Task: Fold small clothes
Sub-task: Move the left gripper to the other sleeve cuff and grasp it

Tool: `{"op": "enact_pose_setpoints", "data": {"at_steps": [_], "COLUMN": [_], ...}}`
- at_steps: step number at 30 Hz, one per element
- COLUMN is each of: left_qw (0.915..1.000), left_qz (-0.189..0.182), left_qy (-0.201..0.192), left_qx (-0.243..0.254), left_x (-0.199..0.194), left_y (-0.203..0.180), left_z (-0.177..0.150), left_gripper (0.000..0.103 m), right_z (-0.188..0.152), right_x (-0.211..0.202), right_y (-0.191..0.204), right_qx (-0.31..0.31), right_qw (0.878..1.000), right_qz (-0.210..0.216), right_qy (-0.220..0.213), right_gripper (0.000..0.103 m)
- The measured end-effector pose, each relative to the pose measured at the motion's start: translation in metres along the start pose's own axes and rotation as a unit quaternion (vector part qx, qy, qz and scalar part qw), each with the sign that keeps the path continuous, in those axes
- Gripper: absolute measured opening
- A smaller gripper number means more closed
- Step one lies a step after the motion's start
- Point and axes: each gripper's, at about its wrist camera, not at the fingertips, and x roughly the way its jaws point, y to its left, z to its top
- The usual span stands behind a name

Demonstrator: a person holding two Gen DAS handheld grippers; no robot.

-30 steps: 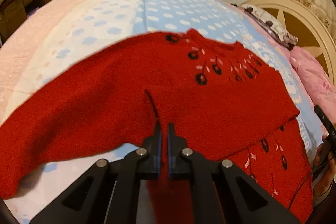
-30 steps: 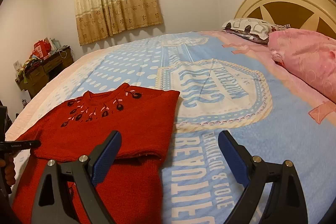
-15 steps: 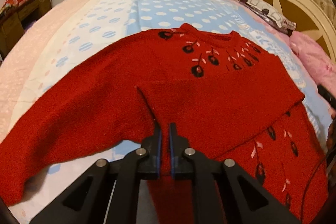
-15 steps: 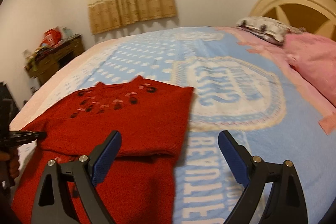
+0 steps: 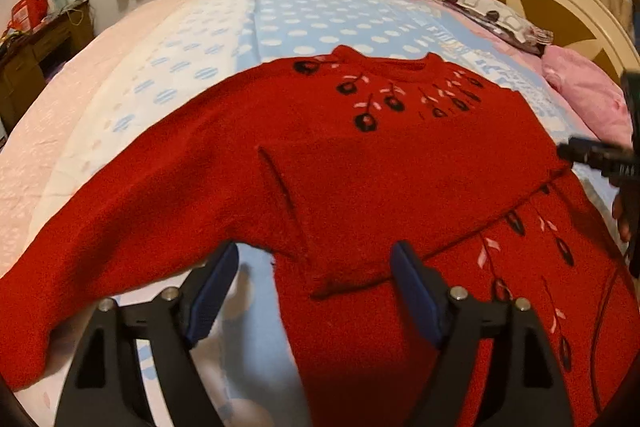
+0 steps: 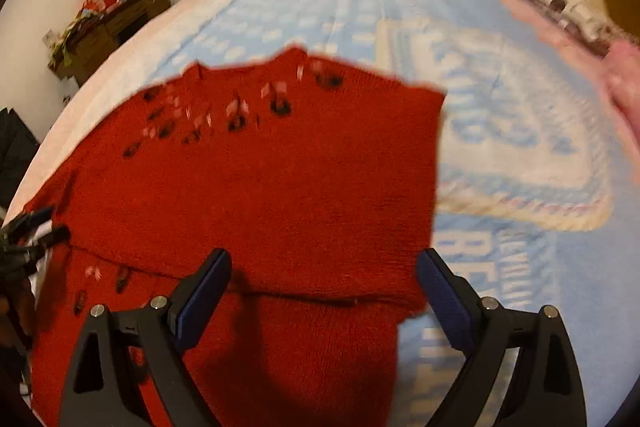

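on the bed (image 5: pixel 320 15), red sweater (image 5: pixel 380 167) lies flat, one sleeve folded across. my left gripper (image 5: pixel 316 283) just opened, nothing clamped; right gripper (image 6: pixel 324 291) open above it. next: grab the other sleeve

Two close wrist views angled down along each gripper, both over the red sweater (image 5: pixel 360 179) on the bed (image 5: pixel 304 23).

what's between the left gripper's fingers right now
In the left wrist view, the folded corner of the red sweater lies between the left gripper's fingers; the jaws have just been opening and no longer pinch it.
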Motion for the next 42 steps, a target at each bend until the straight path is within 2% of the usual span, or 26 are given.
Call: {"op": "enact_pose_setpoints", "data": {"at_steps": [2,5,8,9,11,14,16,19,22,25,29,33,39,41,42], "left_qw": [0.9999,0.9996,0.9989,0.9984,0.9971,0.9937,0.9897,0.9794,0.9638,0.95,0.9321,0.9262,0.9296,0.9309,0.9325], "left_qz": [-0.005,-0.003,0.01,0.017,0.027,0.063,0.096,0.15,0.204,0.242,0.282,0.273,0.248,0.241,0.234], "left_qy": [-0.003,-0.013,-0.028,-0.033,-0.042,-0.052,-0.058,-0.063,-0.054,-0.042,-0.031,-0.026,-0.023,-0.02,-0.018], "left_qx": [-0.011,-0.026,-0.037,-0.043,-0.057,-0.076,-0.089,-0.12,-0.164,-0.192,-0.225,-0.258,-0.271,-0.273,-0.275], "left_x": [-0.003,-0.013,-0.031,-0.038,-0.054,-0.077,-0.09,-0.11,-0.125,-0.132,-0.135,-0.127,-0.107,-0.1,-0.1], "left_y": [0.004,0.012,0.027,0.034,0.054,0.086,0.108,0.145,0.185,0.213,0.24,0.255,0.26,0.261,0.261], "left_z": [0.001,0.0,-0.003,-0.004,-0.01,-0.021,-0.03,-0.047,-0.07,-0.089,-0.112,-0.12,-0.11,-0.105,-0.105], "left_gripper": [0.081,0.081,0.081,0.081,0.081,0.081,0.081,0.081,0.081,0.081,0.081,0.081,0.079,0.076,0.068], "right_z": [0.007,0.019,0.011,0.002,-0.001,0.006,0.015,0.023,0.024,0.009,0.006,0.003,0.001,0.0,0.0], "right_x": [-0.006,0.006,0.039,0.051,0.046,0.037,0.026,0.016,0.028,0.056,0.055,0.053,0.058,0.058,0.058], "right_y": [0.014,0.032,0.041,0.051,0.063,0.067,0.082,0.11,0.134,0.151,0.148,0.145,0.144,0.144,0.144], "right_qx": [-0.016,-0.025,-0.02,-0.041,-0.067,-0.057,-0.078,-0.102,-0.122,-0.145,-0.133,-0.127,-0.13,-0.13,-0.131], "right_qw": [1.0,0.999,0.998,0.997,0.997,0.997,0.996,0.994,0.991,0.988,0.988,0.989,0.989,0.989,0.989], "right_qz": [0.007,0.032,0.036,0.015,-0.001,0.006,0.007,0.026,0.053,0.043,0.061,0.061,0.056,0.056,0.056], "right_qy": [-0.01,-0.001,0.051,0.065,0.048,0.06,0.045,0.015,0.007,0.041,0.043,0.038,0.03,0.03,0.03], "right_gripper": [0.094,0.094,0.094,0.095,0.096,0.096,0.096,0.096,0.096,0.096,0.096,0.096,0.097,0.097,0.097]}}
